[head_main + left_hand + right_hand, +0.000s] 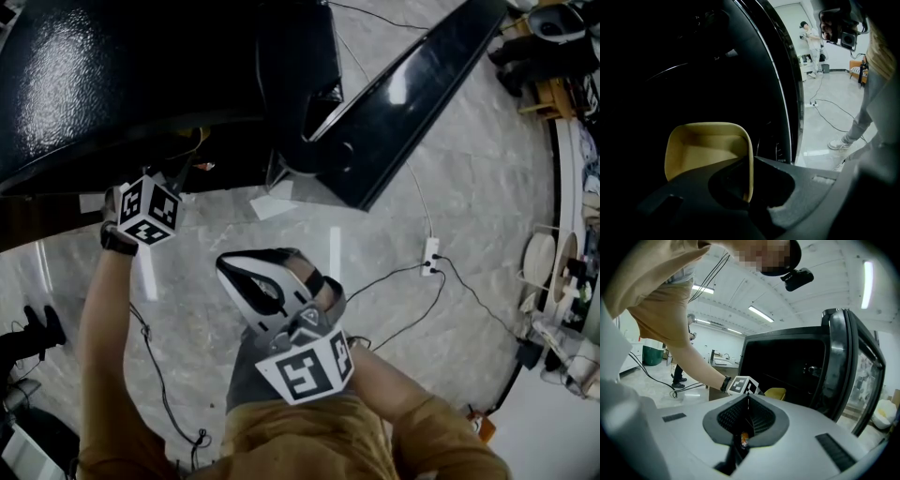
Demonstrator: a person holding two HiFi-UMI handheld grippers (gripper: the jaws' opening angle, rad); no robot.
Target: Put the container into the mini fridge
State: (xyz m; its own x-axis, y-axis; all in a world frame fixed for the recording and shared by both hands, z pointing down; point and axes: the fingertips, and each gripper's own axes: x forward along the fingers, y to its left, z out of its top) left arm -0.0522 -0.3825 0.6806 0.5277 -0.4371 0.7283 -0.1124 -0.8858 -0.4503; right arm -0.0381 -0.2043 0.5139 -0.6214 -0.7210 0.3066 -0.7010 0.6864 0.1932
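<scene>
1. Two hand-held grippers in view, both with jaws closed
2. Clenched on the near wall of the yellow container [705, 145]: the left gripper [749, 187], with the rim pinched between its jaws and the hollow of the tub turned toward the camera
3. Held inside the dark mouth of the mini fridge [787, 364]; whether set on a shelf or hanging clear of one, impossible to tell
4. Seen from the right gripper view as only a yellow corner, just past the left gripper's marker cube [742, 385], within the fridge opening
5. Closed on nothing: the right gripper [748, 401], kept back from the fridge and aimed at its open front
6. Swung wide open on the right: the fridge door [851, 362], glossy black
7. On the grey floor [469, 187] beside the door, loose cables and a white power strip [430, 255]
</scene>
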